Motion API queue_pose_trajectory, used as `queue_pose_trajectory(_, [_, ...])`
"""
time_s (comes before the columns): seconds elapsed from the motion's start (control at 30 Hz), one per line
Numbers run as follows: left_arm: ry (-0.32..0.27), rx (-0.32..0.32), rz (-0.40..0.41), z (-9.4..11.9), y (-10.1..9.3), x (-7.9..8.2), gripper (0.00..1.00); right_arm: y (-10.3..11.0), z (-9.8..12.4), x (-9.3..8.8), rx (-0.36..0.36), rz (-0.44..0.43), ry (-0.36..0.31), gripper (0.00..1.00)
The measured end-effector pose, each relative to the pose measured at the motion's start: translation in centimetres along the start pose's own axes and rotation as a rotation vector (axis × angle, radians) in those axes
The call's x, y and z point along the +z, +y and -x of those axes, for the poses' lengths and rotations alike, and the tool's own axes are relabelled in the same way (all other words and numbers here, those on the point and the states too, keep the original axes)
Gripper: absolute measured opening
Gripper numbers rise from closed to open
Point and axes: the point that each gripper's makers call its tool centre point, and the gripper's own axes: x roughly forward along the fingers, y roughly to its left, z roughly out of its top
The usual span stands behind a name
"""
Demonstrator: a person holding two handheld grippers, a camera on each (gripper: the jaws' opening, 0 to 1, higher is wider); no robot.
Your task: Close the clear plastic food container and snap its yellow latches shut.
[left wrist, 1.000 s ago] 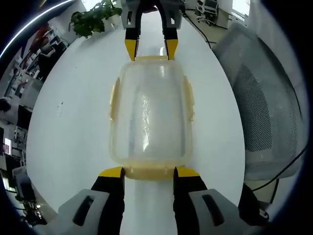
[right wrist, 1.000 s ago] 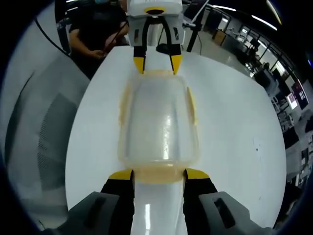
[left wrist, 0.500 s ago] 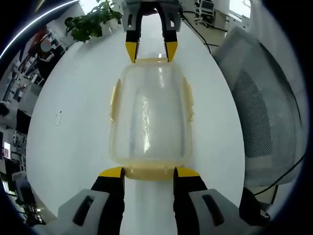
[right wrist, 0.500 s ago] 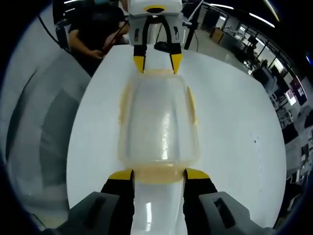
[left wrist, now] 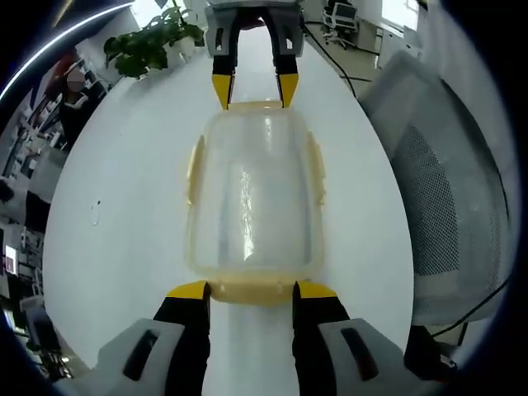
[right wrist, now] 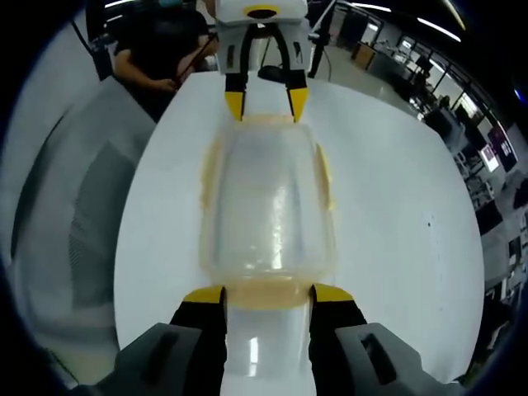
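A clear plastic container (left wrist: 252,190) with its lid on lies on the white table (left wrist: 124,214), with yellow latches along its sides (left wrist: 191,169) and at both ends. My left gripper (left wrist: 252,290) is at its near end, jaws wide apart, and the yellow end latch (left wrist: 252,291) fills the gap between the tips. At the far end is my right gripper (left wrist: 252,87), placed the same way. In the right gripper view, the container (right wrist: 268,198) runs from my right gripper (right wrist: 268,294) to my left gripper (right wrist: 266,103), each astride an end latch (right wrist: 268,290).
A grey mesh chair (left wrist: 445,190) stands beside the table, seen also as the mesh chair (right wrist: 66,214). A potted plant (left wrist: 153,41) is past the far edge. A person in dark clothes (right wrist: 165,49) is at the table's other end. Bare tabletop lies on both sides of the container.
The container and both grippers keep the same places relative to each other. The table and room have drifted slightly in both views, so the cameras moved a little.
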Motion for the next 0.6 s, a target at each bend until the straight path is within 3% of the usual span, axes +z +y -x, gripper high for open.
queue_pose_trajectory(0.6, [-0.025,-0.013,-0.007,-1.4,0.3,2.3,0.37,-0.1,0.9,-2.5,0.004,-0.022,0.006,0.37])
